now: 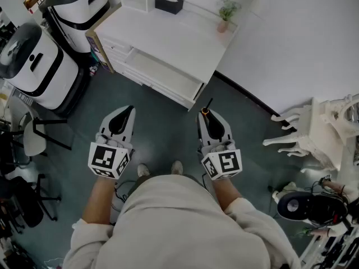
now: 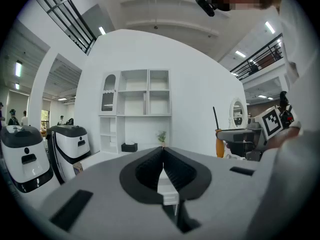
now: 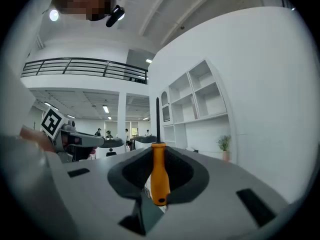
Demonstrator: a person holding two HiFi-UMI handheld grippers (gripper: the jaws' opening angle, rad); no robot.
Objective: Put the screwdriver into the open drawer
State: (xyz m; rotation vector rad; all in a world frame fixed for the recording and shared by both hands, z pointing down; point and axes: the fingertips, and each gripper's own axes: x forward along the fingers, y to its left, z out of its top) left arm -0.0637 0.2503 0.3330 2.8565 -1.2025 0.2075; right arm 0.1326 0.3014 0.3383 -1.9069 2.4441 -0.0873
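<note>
My right fingers [image 3: 134, 173] grip the screwdriver [image 3: 159, 176] upright. My left fingers [image 2: 147, 170] are closed, the open drawer [image 1: 162, 73] ahead.

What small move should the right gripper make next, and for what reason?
Probably carry the right gripper forward and slightly left, toward the open drawer. Its jaws are closed on the orange handle of the screwdriver, so no grasp is needed, while the drawer lies ahead, clearly apart from the gripper. The left gripper, jaws together and empty, can wait.
</note>
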